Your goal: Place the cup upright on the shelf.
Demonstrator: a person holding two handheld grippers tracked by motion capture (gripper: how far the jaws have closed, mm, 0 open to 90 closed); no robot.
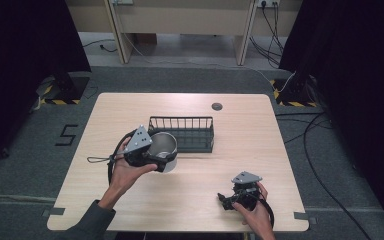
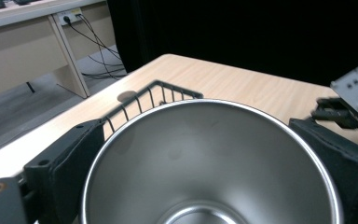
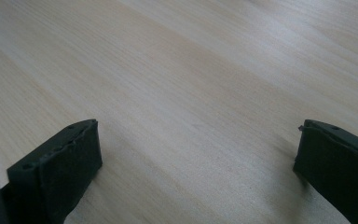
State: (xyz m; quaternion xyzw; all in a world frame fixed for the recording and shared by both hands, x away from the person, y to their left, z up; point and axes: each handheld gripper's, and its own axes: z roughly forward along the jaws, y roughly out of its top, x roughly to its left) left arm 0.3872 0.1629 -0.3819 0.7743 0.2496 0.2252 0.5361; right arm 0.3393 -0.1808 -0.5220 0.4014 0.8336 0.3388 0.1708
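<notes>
Clearly left gripper fingers clamp the shiny round steel cup between them, just before the black wire rack, likely for racking; right gripper fingers gape empty over the pale wooden desk.

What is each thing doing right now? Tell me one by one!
Metal cup: upright, empty, held beside the rack.
Wire rack: empty, sitting on the table.
Left hand-held gripper: shut on the metal cup.
Right hand-held gripper: open, empty, low over the table.
</notes>
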